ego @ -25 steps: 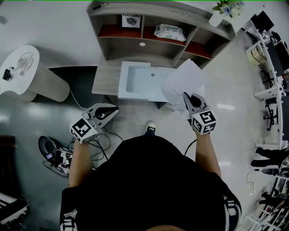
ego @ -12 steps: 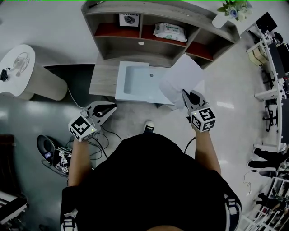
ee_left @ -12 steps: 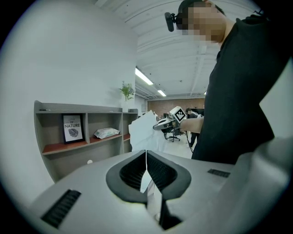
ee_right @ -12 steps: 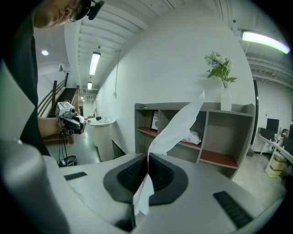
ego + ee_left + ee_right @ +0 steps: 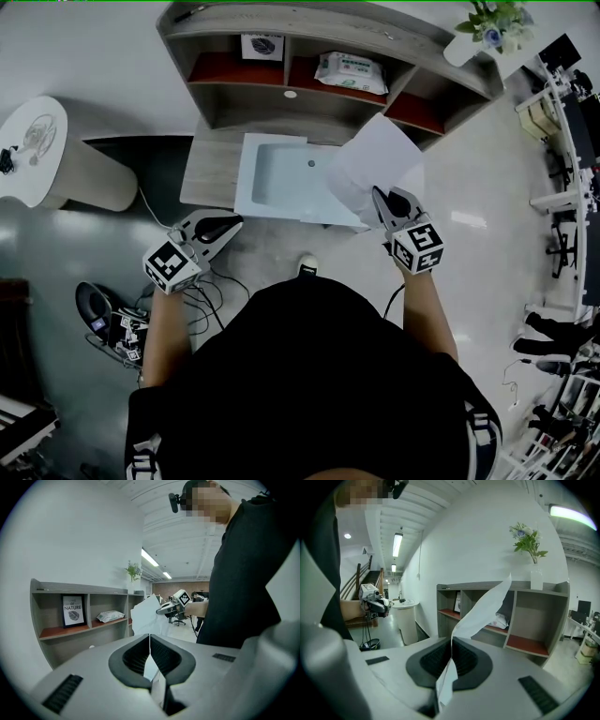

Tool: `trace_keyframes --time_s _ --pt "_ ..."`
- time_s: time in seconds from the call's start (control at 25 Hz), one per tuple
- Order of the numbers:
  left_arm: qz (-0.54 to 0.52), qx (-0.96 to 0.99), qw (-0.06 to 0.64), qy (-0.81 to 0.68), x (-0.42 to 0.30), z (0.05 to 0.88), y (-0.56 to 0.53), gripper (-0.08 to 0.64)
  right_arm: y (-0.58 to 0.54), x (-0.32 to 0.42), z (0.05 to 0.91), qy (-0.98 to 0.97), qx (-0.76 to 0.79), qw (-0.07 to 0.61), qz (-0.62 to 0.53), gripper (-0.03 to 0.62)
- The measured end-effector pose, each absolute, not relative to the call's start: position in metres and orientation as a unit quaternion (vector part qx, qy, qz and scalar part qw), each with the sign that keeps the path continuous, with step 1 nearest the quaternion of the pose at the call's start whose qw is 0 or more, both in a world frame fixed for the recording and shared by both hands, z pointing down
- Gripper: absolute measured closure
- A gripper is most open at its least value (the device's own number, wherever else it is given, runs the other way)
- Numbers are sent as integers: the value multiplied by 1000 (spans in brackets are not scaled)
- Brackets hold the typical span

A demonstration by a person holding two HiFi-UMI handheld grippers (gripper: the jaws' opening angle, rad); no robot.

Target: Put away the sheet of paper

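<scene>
The white sheet of paper (image 5: 370,164) stands up, slightly crumpled, from my right gripper (image 5: 378,195), which is shut on its lower edge. It hangs in the air over the right end of a pale open tray (image 5: 281,178). In the right gripper view the sheet (image 5: 483,606) rises from between the closed jaws (image 5: 451,641) toward the shelf. My left gripper (image 5: 228,225) hovers lower left, near the tray's front corner, shut with nothing in it. The left gripper view looks past the left gripper (image 5: 150,637) to the sheet (image 5: 146,616) and the right gripper (image 5: 160,611).
A grey shelf unit (image 5: 328,28) with red-brown boards holds a framed print (image 5: 262,45) and a pack of wipes (image 5: 352,70). A wood-grain top (image 5: 208,169) flanks the tray. A round white table (image 5: 33,150) stands left, a vase with a plant (image 5: 483,23) top right, and cables (image 5: 122,328) lie on the floor.
The right gripper has shifted slightly forward and left with the sheet, nearer the shelf. The left gripper has barely moved. The whole view has crept toward the shelf.
</scene>
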State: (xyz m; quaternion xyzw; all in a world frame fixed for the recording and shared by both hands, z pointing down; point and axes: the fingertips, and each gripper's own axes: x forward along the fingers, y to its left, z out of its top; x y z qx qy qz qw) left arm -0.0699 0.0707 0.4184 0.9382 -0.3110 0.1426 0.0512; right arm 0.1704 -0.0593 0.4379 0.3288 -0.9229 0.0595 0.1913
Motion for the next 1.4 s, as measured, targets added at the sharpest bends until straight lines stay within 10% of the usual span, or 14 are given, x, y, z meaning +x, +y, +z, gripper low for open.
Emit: trace_keyframes --time_s 1.4 --pt "149 905 71 -391 -39 421 -33 537 -159 189 464 -945 250 196 74 577"
